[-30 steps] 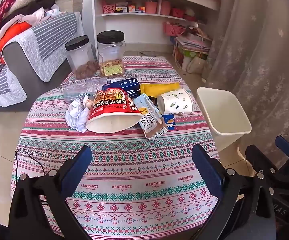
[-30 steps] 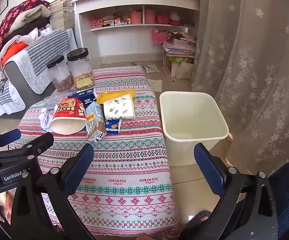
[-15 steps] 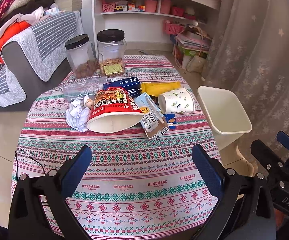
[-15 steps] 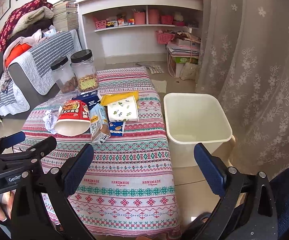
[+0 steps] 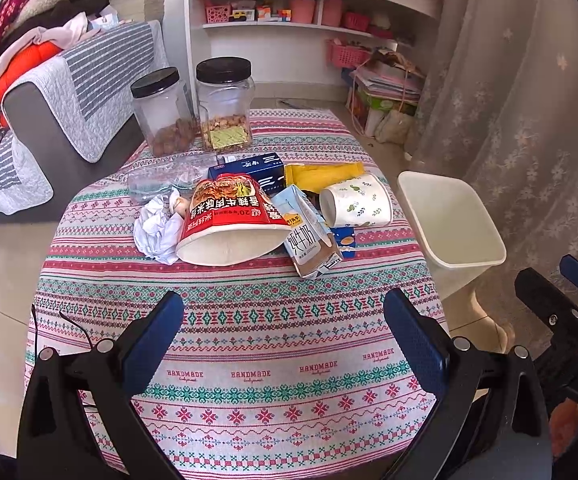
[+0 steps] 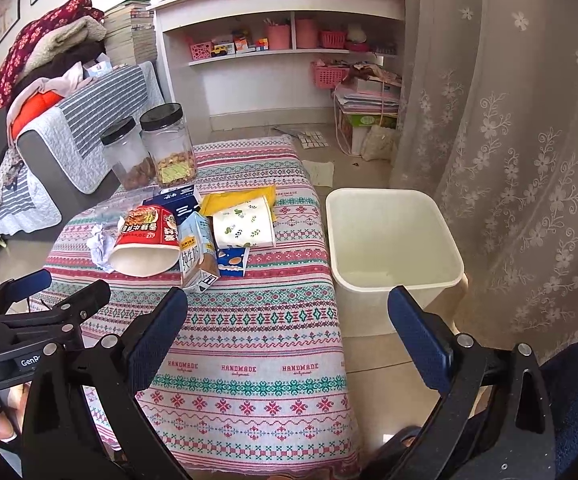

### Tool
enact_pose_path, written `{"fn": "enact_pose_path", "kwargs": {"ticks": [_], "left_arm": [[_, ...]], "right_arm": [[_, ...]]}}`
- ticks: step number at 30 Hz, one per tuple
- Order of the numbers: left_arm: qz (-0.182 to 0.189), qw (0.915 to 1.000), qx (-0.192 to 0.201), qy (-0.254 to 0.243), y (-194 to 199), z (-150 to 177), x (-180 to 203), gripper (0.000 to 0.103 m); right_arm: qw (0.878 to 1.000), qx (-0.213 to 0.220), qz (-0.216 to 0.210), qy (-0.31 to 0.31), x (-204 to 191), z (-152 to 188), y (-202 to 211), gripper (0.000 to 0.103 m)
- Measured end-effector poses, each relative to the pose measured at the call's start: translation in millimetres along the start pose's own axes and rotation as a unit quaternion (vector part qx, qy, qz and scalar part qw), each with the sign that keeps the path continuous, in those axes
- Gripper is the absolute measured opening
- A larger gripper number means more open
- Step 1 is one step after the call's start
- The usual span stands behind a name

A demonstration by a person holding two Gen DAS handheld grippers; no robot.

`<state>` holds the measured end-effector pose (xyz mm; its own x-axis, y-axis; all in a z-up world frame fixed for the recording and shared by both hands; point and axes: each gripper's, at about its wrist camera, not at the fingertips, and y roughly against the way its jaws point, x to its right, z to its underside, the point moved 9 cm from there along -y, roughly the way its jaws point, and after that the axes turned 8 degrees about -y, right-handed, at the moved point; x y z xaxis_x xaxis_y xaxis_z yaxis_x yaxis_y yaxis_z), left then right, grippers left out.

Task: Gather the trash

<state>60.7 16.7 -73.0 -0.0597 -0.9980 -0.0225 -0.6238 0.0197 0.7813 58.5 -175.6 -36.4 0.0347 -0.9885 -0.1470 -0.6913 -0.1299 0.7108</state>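
Here the trash (image 5: pixel 249 216) lies heaped mid-table, just left of the white bin (image 6: pixel 393 240): crushed red noodle cup, milk carton, leaf-print paper cup; both grippers (image 5: pixel 283 332) (image 6: pixel 287 328) hover apart, jaws spread wide, empty

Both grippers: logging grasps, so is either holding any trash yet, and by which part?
Nothing is held. The left gripper and right gripper are open, short of the trash pile.

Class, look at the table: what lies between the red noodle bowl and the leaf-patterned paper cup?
A milk carton lies on its side between the red noodle bowl and the paper cup; both wrist views show it.
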Motion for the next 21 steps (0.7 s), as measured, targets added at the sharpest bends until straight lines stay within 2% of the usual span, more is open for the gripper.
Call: {"fn": "enact_pose_path", "kwargs": {"ticks": [9, 15, 21], "left_arm": [[0.005, 1.0, -0.002, -0.006, 2, -4, -3, 0.097], [0.003, 0.9999, -0.004, -0.011, -3, -10, -8, 0.097], [-0.005, 0.9999, -0.004, -0.012, -9, -20, -22, 0.097]], "right_arm": [[1.0, -0.023, -0.014, 0.005, -9, -10, -5, 0.096], [0.999, -0.034, -0.026, 0.011, -17, -28, -7, 0.096], [0.995, -0.078, -0.052, 0.022, -28, -52, -18, 0.096]]}}
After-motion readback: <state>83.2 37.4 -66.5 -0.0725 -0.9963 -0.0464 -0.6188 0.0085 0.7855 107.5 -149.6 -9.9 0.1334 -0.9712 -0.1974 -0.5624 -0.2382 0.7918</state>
